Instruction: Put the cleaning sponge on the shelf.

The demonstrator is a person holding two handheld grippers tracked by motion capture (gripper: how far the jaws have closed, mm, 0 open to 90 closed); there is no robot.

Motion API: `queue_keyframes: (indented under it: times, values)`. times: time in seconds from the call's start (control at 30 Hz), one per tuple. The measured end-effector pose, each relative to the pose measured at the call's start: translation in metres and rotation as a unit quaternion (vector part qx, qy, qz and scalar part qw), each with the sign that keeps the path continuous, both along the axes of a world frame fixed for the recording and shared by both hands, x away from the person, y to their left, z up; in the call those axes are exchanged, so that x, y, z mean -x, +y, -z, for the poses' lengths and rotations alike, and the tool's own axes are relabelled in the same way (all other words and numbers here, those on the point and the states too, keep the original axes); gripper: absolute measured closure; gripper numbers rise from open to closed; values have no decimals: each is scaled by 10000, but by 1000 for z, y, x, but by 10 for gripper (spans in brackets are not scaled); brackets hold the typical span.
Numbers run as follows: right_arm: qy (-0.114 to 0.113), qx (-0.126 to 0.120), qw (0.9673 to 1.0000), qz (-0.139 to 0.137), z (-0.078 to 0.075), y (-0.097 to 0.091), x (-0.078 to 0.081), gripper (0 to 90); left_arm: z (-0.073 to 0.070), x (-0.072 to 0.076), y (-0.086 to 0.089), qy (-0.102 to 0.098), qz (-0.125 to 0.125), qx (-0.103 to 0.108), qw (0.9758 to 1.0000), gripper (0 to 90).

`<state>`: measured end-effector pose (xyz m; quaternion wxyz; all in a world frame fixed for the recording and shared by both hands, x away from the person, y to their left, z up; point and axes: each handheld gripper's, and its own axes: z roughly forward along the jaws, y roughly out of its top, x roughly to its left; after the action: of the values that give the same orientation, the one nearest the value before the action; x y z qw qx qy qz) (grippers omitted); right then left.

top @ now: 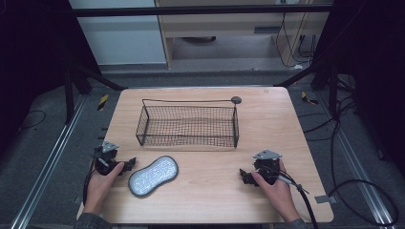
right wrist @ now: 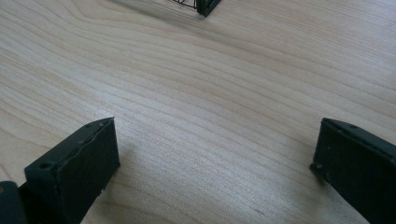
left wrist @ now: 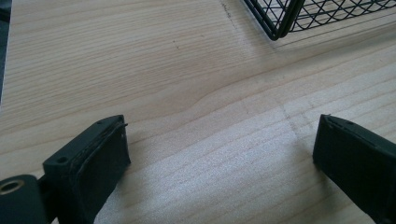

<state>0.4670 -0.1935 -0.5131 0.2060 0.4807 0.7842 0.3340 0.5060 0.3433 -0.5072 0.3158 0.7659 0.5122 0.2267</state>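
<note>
Left claw point(top: 128, 164) agape | pad point(top: 153, 175) just right, apart

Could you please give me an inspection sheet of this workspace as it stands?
Surface: wooden table, light grain, faint scuffs in the left gripper view.
Job's things: grey peanut-shaped pad flat near the front edge, apart from the left gripper; black wire basket upright behind it, nothing seen inside.
Clutter: small grey disc by the basket's far right corner.
Grippers: left gripper and right gripper both open, resting on the table, holding nothing.
Cables: right gripper's cable trails off the front edge; more cables on the floor at right.
Surroundings: dark frame, floor rails, pale cabinets behind.
</note>
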Motion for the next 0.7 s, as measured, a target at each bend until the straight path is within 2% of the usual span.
queue_keyframes:
  times: [0.2, 0.27, 0.3, 0.33, 0.47, 0.5, 0.53, 0.57, 0.7]
  values:
    - [-4, 9, 10000, -3, 0, 0, -1, 4, 0, -1, -1, -5, 48, 32, 10000, 27]
    - [-7, 10, 10000, 2, 0, 0, -1, 4, -7, 3, -4, -192, 213, -13, 9996, 56]
    - [-7, 10, 10000, 2, 0, 0, -1, 4, -7, 3, -4, -192, 213, -13, 9996, 55]
    - [-7, 9, 10000, 6, 0, 0, -1, 4, -14, 8, -7, -323, 372, -37, 9988, 49]
    - [-10, 10, 10000, 22, 0, 0, -1, 4, -21, 14, -7, -332, 402, 13, 9986, 34]
    - [-10, 10, 10000, 22, 0, 0, -1, 4, -24, 16, -8, -313, 450, 31, 9985, 34]
    - [-8, 10, 10000, 25, 0, 1, 0, 4, -30, 19, -10, -324, 587, 158, 9976, 32]
    - [-8, 9, 10000, 26, 0, 1, 0, 4, -32, 21, -12, -341, 660, 194, 9971, 30]
    - [-2, 6, 10000, 25, 0, 1, -1, 4, -41, 26, -24, -390, 833, 86, 9957, 28]
